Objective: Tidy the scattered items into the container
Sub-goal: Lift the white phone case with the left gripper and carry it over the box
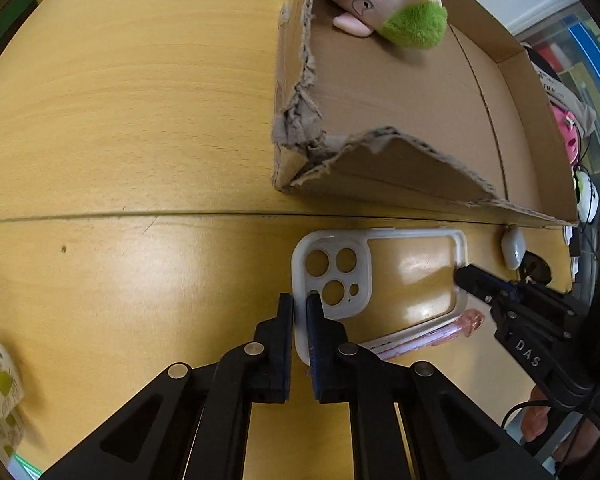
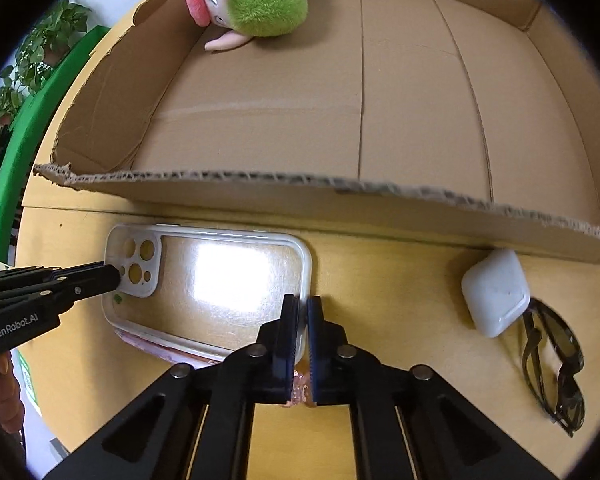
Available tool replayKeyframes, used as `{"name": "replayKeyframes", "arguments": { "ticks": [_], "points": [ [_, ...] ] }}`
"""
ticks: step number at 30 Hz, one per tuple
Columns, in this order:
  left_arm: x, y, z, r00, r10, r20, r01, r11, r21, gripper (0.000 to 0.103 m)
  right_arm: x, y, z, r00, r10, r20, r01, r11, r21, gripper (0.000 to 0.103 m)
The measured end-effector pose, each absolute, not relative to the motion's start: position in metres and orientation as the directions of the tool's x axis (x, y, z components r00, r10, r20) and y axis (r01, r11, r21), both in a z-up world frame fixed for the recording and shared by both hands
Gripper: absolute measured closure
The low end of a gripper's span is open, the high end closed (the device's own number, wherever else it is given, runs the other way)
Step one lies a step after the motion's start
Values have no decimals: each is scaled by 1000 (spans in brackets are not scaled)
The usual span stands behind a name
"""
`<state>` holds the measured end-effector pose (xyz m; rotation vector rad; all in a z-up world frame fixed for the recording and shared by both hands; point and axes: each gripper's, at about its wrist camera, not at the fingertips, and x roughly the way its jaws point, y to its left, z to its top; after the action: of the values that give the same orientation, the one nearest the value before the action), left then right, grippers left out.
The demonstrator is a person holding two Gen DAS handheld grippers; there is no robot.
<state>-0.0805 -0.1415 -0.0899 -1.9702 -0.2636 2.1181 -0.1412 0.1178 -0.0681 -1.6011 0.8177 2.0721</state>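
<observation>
On tabletop (image 1: pixel 120 140) by box (image 2: pixel 260 184): L gripper (image 1: pixel 300 312) & R gripper (image 2: pixel 303 316) fingers clamped on case (image 2: pixel 228 280) ends. Next: lift together, clear box wall.

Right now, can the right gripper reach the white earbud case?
Probably not yet: the right gripper is shut on the phone case rim. The earbud case lies unobstructed beside it.
</observation>
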Motion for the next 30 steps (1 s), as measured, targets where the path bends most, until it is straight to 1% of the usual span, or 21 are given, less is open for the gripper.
{"name": "replayKeyframes", "arguments": {
  "ticks": [5,11,14,17,21,24,27,30],
  "points": [
    [-66,-137,-58,-106,274,-956,-67,-961,-268,97,-127,112,-43,-295,-61,-954,-623,-744,241,99],
    [-57,-129,7,-173,270,-947,-111,-961,-254,97,-100,113,16,-373,-45,-927,-620,-730,286,99],
    [-58,-118,50,-223,280,-934,-143,-957,-253,97,-88,126,48,-388,-26,-921,-632,-720,286,99],
    [-61,-96,94,-279,288,-916,-181,-953,-244,97,-79,142,85,-422,20,-906,-635,-721,279,99],
    [-78,-81,156,-337,362,-869,-195,-930,-312,97,-65,180,142,-486,76,-870,-619,-733,282,99],
    [-92,-54,193,-391,369,-843,-237,-926,-295,96,-58,209,183,-527,136,-839,-618,-739,268,99],
    [-108,-34,220,-434,378,-818,-261,-921,-287,96,-54,234,219,-558,199,-806,-616,-749,242,99],
    [-129,-13,242,-467,390,-793,-284,-916,-283,96,-54,261,243,-576,231,-784,-617,-752,231,99]
  ]
}}
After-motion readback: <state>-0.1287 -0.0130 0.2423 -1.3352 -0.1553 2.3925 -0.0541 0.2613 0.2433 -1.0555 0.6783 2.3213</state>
